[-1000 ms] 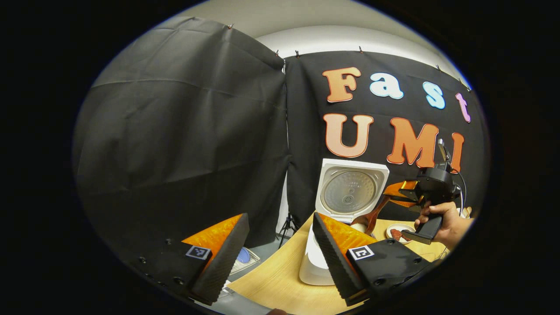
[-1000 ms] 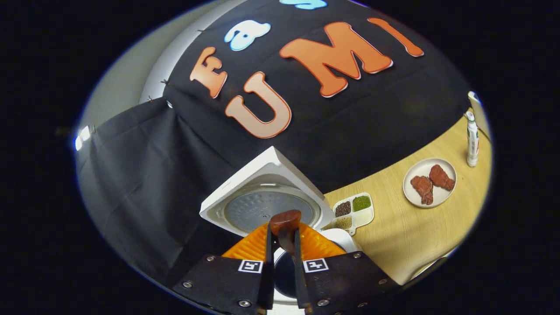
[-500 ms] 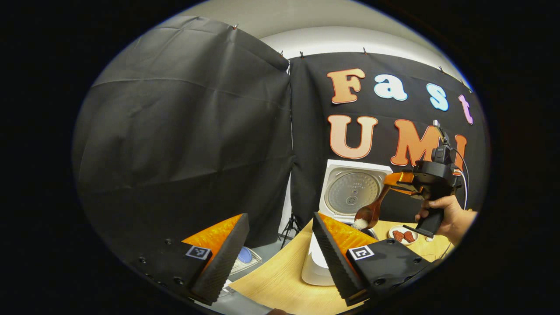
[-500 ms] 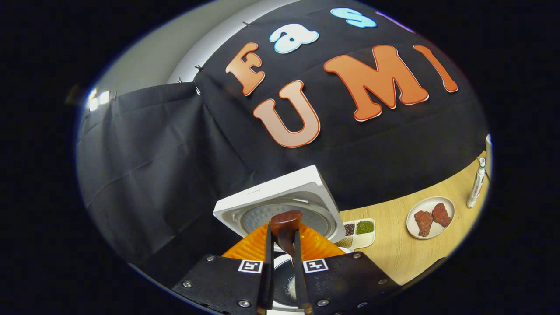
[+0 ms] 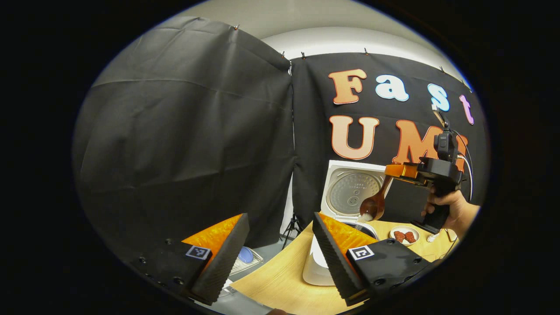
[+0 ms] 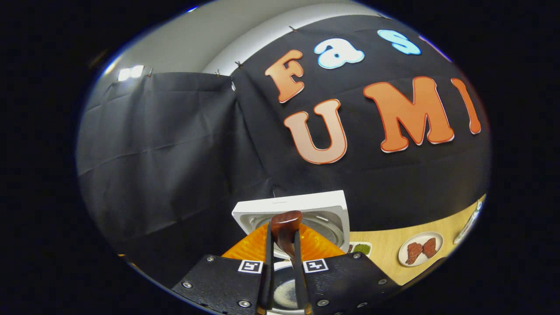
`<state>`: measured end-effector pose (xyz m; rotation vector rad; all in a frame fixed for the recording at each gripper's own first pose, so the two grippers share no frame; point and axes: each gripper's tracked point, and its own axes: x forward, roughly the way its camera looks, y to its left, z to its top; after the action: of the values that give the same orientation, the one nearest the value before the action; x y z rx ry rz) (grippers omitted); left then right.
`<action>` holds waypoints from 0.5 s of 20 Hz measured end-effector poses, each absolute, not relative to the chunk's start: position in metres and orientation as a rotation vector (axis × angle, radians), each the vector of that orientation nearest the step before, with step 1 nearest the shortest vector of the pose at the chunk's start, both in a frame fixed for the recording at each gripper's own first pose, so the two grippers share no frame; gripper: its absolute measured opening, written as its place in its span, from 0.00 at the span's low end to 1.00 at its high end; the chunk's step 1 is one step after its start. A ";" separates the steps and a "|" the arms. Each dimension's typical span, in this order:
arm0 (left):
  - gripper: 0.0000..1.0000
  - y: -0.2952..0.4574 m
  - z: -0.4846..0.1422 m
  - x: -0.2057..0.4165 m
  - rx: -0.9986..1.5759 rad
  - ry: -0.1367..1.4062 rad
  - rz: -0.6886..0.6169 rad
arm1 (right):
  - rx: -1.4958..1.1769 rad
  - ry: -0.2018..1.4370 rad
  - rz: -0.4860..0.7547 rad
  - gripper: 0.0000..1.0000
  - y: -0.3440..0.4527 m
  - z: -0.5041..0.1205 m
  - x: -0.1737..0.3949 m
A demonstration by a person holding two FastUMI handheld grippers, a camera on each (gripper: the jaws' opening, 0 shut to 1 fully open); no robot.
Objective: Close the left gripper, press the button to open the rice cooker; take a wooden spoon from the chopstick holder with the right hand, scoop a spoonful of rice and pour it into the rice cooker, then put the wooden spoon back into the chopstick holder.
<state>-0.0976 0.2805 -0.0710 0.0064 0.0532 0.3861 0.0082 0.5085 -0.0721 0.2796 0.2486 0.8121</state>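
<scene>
In the left gripper view, the left gripper (image 5: pixel 275 249) is seen with its fingers spread wide apart and nothing held between them. Beyond it, the white rice cooker with a raised square lid (image 5: pixel 355 192) is seen standing on the light wooden table (image 5: pixel 280 280); the lower body of the cooker is partly hidden behind the near finger. The right gripper (image 5: pixel 396 169) is held by a hand (image 5: pixel 450 210) above the cooker. The dark brown wooden spoon (image 5: pixel 376 202) is gripped by its handle and hangs bowl-down over the open pot, with white rice (image 5: pixel 365 216) at the lip of the bowl.

In the right gripper view, the right gripper (image 6: pixel 282 258) is seen clamped narrowly on the spoon handle, both fingers pressing on it; the rounded handle end (image 6: pixel 285 221) protrudes above them. The spoon bowl is hidden below the fingers. The pot interior (image 6: pixel 282 293) is glimpsed between the fingers, and its contents are hard to make out. A small white plate with two reddish-brown pieces (image 6: pixel 420 249) lies on the table to the right. A compartment tray (image 6: pixel 361 248) is cut off behind the gripper body.
</scene>
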 end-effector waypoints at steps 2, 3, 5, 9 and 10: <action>0.99 0.280 -0.071 -0.098 0.008 0.052 0.385 | 0.228 0.205 0.842 0.19 0.511 -0.064 0.001; 0.99 0.279 -0.071 -0.098 0.009 0.052 0.385 | 0.197 0.182 0.861 0.19 0.512 -0.060 -0.004; 0.99 0.278 -0.071 -0.098 0.011 0.052 0.385 | 0.128 0.131 0.893 0.19 0.514 -0.054 -0.013; 0.99 0.274 -0.070 -0.101 0.019 0.052 0.386 | 0.101 0.099 0.944 0.19 0.515 -0.051 -0.026; 0.99 0.273 -0.068 -0.102 0.022 0.051 0.387 | 0.121 0.108 0.945 0.19 0.511 -0.049 -0.028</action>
<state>-0.1015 0.2726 -0.0683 0.0223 0.0511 0.3872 -0.0278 0.5115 -0.0491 0.1214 0.1077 0.9446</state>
